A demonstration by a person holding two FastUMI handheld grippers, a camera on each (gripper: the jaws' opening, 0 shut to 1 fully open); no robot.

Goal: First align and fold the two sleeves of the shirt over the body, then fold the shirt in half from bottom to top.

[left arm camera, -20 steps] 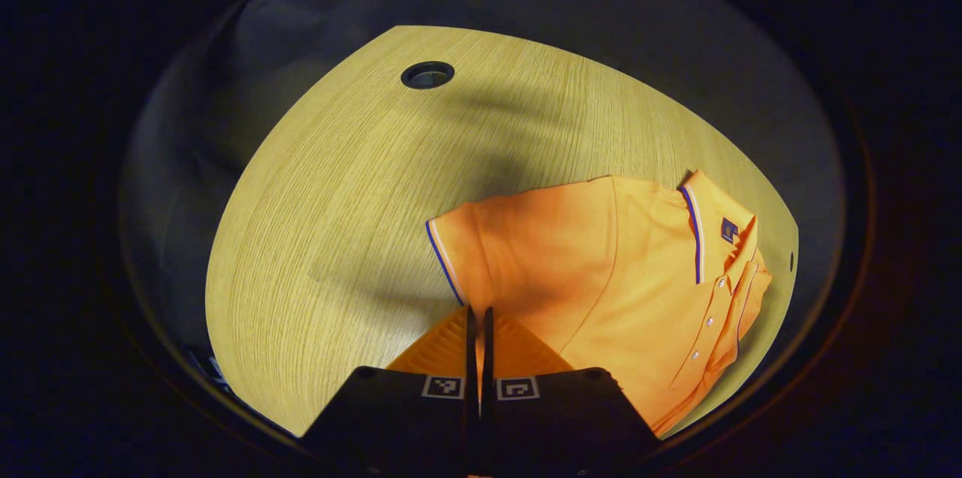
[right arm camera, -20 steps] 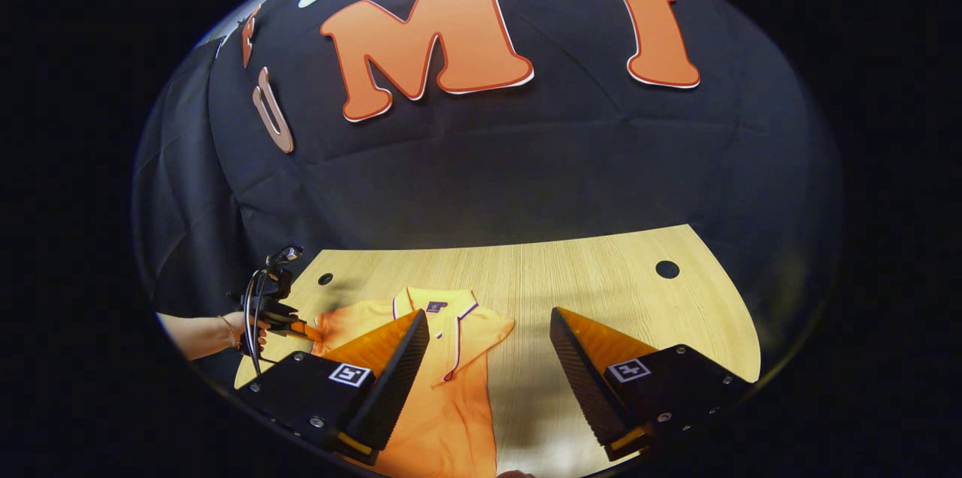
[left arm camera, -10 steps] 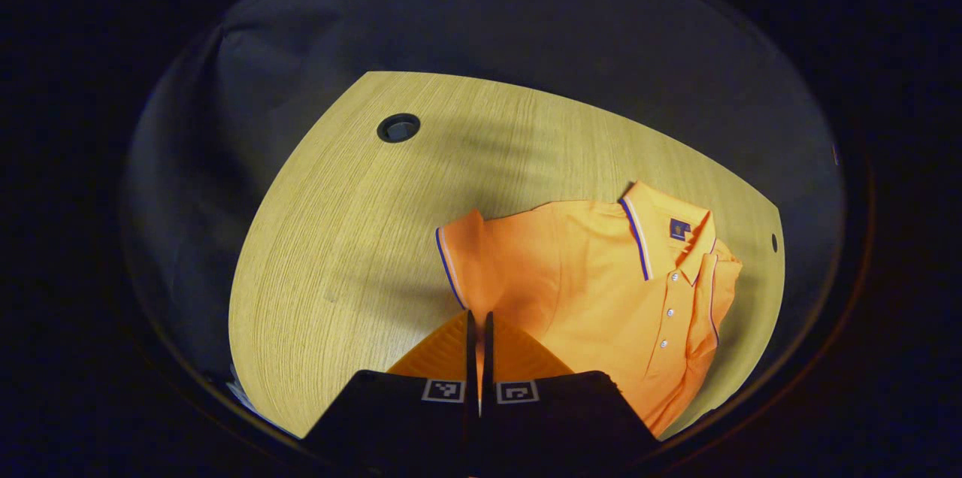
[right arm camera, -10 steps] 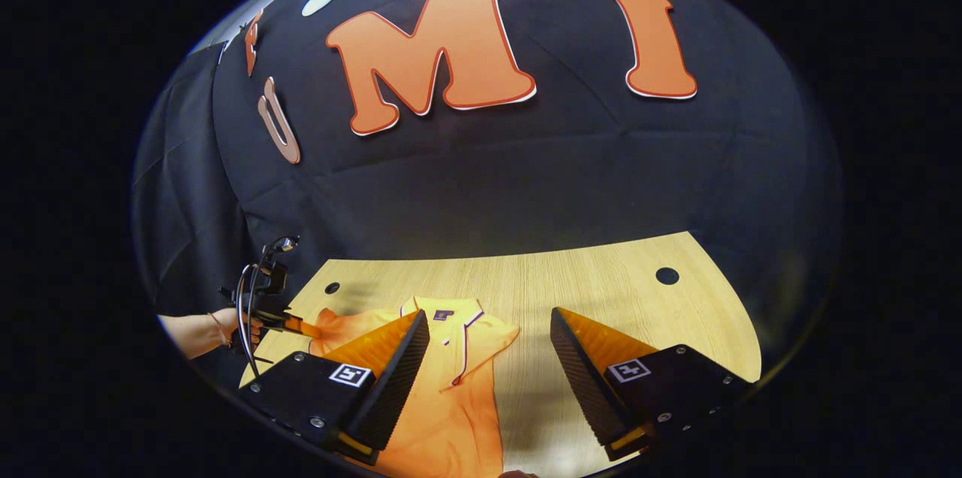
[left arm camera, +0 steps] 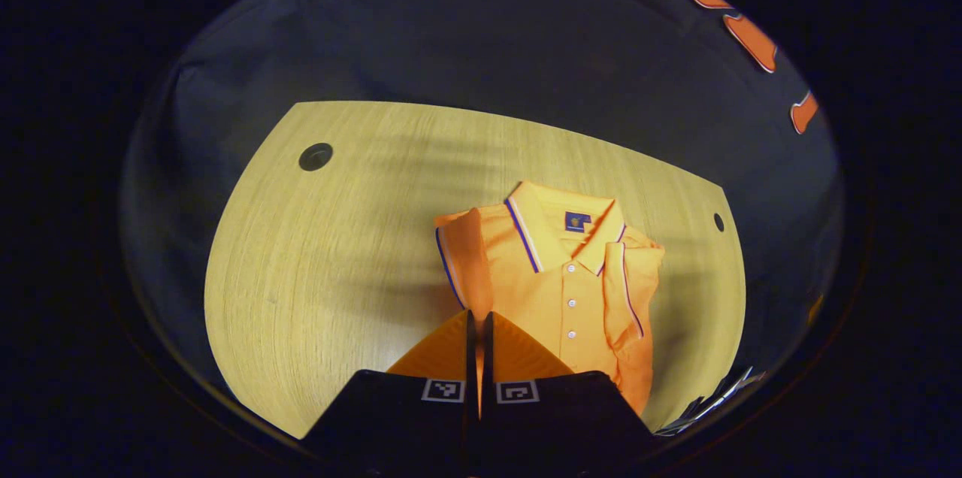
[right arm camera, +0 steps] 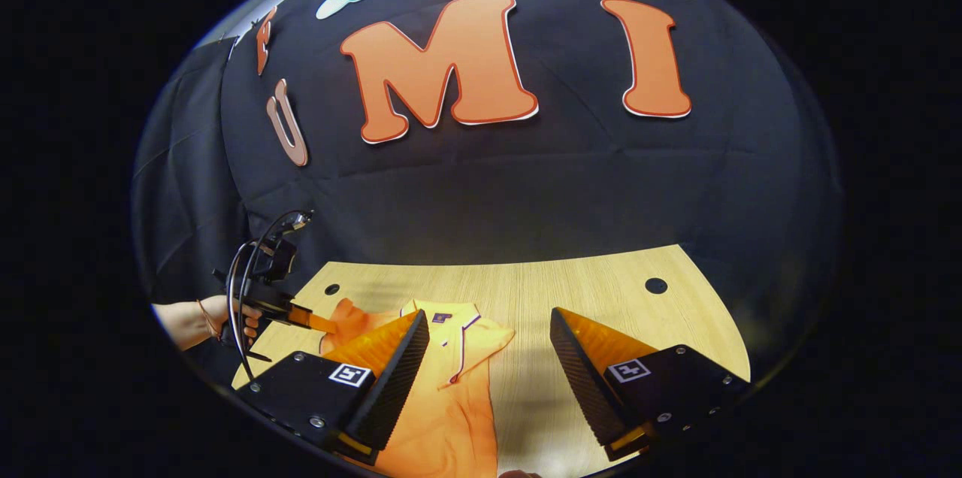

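My left gripper (left arm camera: 478,328) has its fingers pinched on the left sleeve (left arm camera: 455,256); shirt (left arm camera: 571,290) lies on the surface (left arm camera: 331,252) ahead. Right gripper (right arm camera: 488,346) gapes empty above. Light, limp knit, so I'd grip hems

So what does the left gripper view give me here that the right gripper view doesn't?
Left gripper view: the left gripper from behind, shut on the sleeve, plus the placket buttons and the other sleeve lying folded over the body.
Right gripper view: the hand that holds the left gripper out at the side, and the right gripper, open, above the table.
Both: the orange shirt, the wooden table and its cable holes.
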